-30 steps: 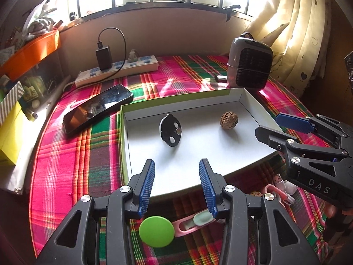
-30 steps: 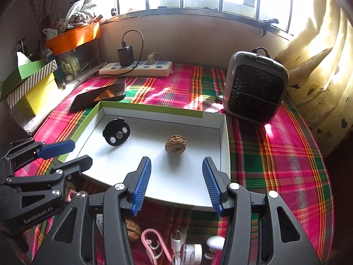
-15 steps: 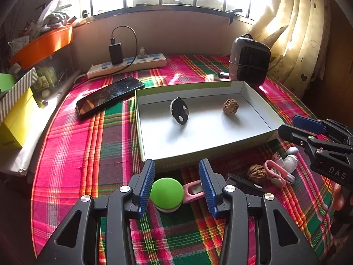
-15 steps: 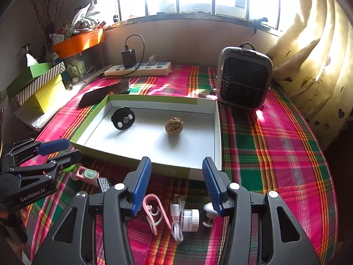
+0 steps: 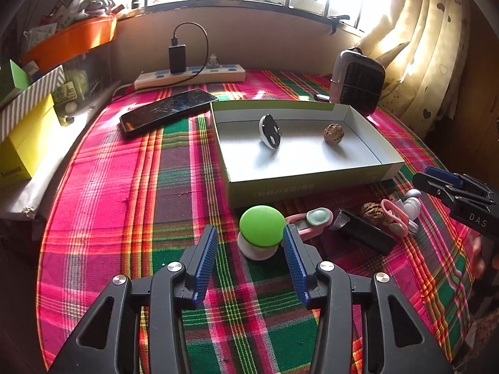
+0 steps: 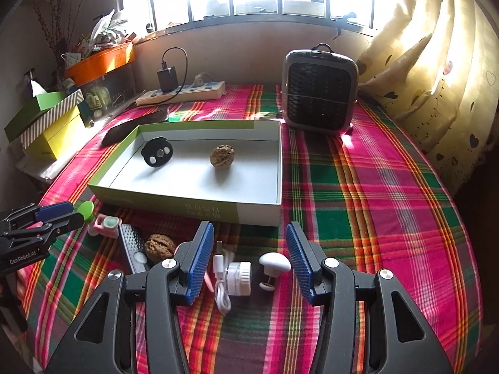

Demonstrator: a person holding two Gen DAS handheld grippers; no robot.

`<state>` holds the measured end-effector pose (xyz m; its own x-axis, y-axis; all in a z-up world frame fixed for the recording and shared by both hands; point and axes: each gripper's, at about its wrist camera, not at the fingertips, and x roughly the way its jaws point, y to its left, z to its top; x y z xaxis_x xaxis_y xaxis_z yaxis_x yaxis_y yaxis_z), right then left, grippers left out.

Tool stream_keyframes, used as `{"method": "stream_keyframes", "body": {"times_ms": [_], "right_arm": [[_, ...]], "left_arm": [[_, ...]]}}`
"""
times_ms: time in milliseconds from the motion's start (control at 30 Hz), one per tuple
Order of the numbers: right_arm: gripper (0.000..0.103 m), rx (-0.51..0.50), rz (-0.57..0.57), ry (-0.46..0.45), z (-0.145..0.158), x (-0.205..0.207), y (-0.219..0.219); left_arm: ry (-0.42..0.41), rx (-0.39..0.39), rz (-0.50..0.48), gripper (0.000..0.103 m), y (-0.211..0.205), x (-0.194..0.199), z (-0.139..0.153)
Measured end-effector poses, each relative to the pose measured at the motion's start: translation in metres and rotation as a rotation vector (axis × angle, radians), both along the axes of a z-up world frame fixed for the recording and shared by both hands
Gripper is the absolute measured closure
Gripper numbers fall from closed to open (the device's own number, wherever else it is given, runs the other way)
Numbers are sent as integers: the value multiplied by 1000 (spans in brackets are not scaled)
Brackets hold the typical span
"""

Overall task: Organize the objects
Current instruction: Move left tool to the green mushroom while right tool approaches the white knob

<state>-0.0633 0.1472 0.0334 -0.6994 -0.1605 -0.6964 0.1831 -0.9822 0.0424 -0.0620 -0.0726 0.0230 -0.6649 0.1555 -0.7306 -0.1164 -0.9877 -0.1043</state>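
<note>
A green-capped white knob [image 5: 262, 227] stands on the plaid cloth between the fingers of my left gripper [image 5: 251, 249]. Its jaws are opening and the pads do not press on the knob. My right gripper [image 6: 249, 255] stands open over a white cable [image 6: 220, 280], a white cylinder [image 6: 238, 277] and a white mushroom-shaped knob [image 6: 274, 265]. The green-sided white tray [image 5: 312, 180] holds a black disc [image 5: 269, 131] and a walnut [image 5: 333, 131]. In front of the tray lie a pink clip [image 5: 312, 221], a black bar [image 5: 365, 233] and a second walnut [image 6: 159, 246].
A small grey fan heater [image 6: 319, 93] stands behind the tray's right corner. A phone [image 5: 165, 109] and a power strip [image 5: 190, 76] lie at the back left. Boxes [image 5: 25, 143] line the left edge, and a curtain [image 6: 436, 78] hangs at the right.
Both grippers drew back from above the tray to the near side of the table. The loose items came into view, and the green knob now sits between the left fingers, which spread slightly.
</note>
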Motion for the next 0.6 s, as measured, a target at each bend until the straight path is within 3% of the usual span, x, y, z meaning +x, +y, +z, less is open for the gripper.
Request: {"method": "stream_keyframes", "body": {"times_ms": [600], "right_arm": [[50,-12,-30,-37,-16,8,23]], "left_arm": [[-29,33,-7,59,2,-10,-10]]}}
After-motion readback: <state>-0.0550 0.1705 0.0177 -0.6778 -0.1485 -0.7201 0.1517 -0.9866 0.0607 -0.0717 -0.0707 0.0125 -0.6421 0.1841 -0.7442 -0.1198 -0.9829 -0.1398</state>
